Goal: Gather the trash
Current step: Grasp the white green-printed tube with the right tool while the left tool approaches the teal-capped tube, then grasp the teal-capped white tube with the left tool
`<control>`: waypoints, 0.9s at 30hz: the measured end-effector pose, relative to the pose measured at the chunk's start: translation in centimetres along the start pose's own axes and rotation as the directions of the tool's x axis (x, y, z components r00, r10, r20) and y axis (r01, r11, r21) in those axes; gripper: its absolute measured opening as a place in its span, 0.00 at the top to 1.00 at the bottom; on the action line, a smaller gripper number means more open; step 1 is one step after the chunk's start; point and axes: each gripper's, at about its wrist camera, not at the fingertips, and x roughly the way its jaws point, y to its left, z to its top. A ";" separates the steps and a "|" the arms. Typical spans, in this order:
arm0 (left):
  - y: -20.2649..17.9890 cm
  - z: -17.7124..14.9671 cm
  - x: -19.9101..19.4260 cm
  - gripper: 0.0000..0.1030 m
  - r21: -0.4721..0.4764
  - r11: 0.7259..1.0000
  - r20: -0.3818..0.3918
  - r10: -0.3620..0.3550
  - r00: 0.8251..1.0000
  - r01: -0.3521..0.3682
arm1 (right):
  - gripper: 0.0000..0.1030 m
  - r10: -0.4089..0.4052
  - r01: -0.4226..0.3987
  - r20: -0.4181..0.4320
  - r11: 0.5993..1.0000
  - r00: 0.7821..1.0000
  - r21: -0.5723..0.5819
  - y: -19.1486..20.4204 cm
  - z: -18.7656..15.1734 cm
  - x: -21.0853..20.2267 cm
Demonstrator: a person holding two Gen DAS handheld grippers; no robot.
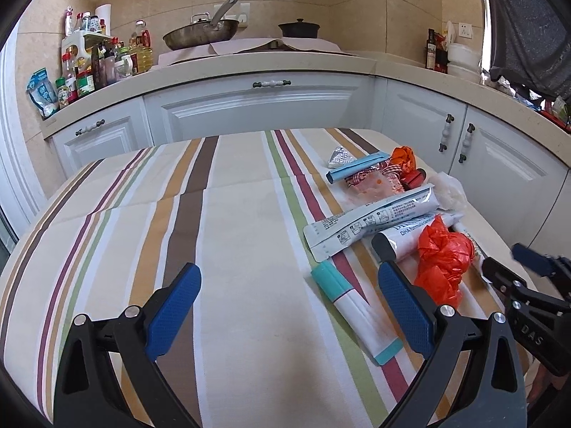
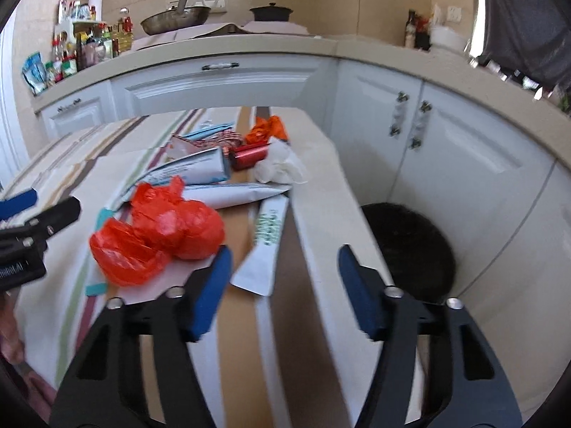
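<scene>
Right wrist view | red plastic bag (image 2: 160, 232) is lying on the tabletop (image 2: 321, 214), left of the black bin (image 2: 410, 249) | feeling light, soft, crinkly; pinch its puffy top | right gripper (image 2: 285, 285) jaws are spreading apart, empty | left gripper (image 1: 289, 306) jaws spreading too

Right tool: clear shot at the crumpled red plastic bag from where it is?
Probably yes. The right tool is open with nothing between its jaws, and the red plastic bag lies uncovered on the pile just ahead to its left. The left tool stays clear.

Left wrist: low over striped tablecloth (image 1: 232, 214), facing cabinets.
Right wrist: near table's right edge.
Shared: crumpled red plastic bag (image 1: 442, 260).
</scene>
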 end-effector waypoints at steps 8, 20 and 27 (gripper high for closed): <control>0.2 0.0 0.3 0.06 -0.027 1.000 -0.019 0.012 1.000 -0.013 | 0.77 0.057 -0.057 -0.054 0.998 0.997 0.004 0.4 -0.1 1.5; -0.8 -0.2 0.4 0.06 -0.040 0.999 -0.052 0.021 0.998 -0.023 | 0.78 0.073 -0.072 -0.026 0.997 0.997 0.033 -1.5 -0.9 0.4; -2.3 -0.9 0.8 0.06 -0.019 1.000 -0.095 0.009 0.995 -0.011 | 0.78 0.099 -0.099 0.000 0.994 0.995 0.051 -2.2 -0.9 -0.5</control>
